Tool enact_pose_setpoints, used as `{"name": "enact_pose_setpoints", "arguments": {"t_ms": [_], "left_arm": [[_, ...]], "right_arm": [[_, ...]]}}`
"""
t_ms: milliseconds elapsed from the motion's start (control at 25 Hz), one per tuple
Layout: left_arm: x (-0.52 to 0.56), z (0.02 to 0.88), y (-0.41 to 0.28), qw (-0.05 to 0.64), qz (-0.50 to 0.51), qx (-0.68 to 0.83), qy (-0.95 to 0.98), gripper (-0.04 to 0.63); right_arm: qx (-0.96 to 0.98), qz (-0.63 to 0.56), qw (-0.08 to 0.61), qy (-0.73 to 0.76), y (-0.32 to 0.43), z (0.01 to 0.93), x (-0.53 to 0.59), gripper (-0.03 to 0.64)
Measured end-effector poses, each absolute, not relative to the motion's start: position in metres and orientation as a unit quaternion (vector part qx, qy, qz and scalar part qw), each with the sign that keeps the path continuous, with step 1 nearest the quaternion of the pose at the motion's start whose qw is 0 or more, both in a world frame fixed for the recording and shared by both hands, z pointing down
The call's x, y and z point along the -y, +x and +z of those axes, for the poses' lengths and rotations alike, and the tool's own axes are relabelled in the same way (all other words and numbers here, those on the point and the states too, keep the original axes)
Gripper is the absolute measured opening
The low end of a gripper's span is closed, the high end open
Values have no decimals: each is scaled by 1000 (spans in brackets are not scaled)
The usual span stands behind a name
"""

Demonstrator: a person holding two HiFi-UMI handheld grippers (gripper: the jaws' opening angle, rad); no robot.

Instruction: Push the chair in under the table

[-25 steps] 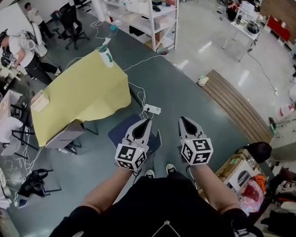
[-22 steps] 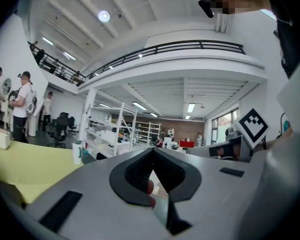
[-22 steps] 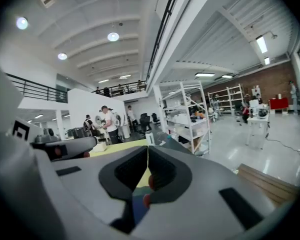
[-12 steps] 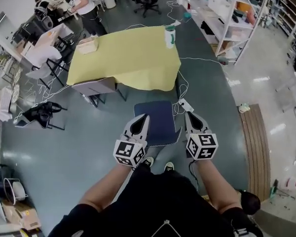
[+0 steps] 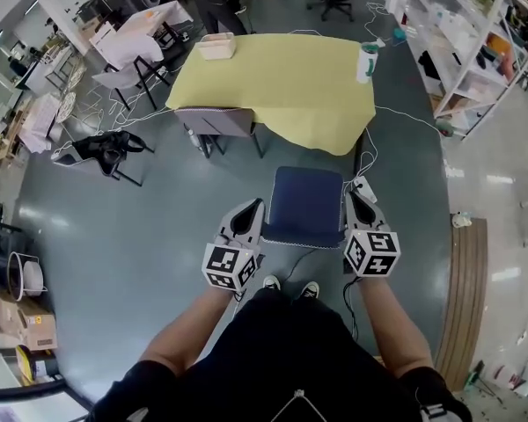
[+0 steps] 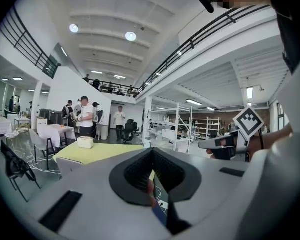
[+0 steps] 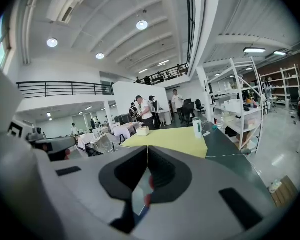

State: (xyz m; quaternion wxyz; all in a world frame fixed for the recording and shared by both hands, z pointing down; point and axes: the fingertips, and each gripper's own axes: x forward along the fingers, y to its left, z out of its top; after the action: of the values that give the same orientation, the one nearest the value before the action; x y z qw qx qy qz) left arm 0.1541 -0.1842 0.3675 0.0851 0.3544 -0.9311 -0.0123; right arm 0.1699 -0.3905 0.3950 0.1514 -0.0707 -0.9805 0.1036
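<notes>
A chair with a dark blue seat stands on the grey floor just in front of me, pulled out from a table under a yellow cloth. My left gripper is shut and empty beside the seat's left edge. My right gripper is shut and empty at the seat's right edge. Whether either one touches the chair cannot be told. The yellow table lies ahead in the left gripper view, and also in the right gripper view, table.
A grey chair is tucked at the table's left front. On the table stand a box and a cup. A power strip and cables lie right of the blue chair. White shelving stands at right; people work beyond the table.
My view has swung round so the yellow table is now straight ahead instead of at the left. Both shut grippers have come from behind the blue chair to either side of its seat.
</notes>
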Motion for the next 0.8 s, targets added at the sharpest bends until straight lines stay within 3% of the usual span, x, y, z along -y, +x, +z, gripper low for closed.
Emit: {"name": "enact_pose_setpoints", "arguments": {"t_ms": [440,800], "left_arm": [[178,361,133,80,-8,920,383,9],[190,413,121,126,-11,914,385,9]], "right_arm": [[984,75,150,-61,167,375,371,15],[975,65,206,-53,170,427,380,15]]}}
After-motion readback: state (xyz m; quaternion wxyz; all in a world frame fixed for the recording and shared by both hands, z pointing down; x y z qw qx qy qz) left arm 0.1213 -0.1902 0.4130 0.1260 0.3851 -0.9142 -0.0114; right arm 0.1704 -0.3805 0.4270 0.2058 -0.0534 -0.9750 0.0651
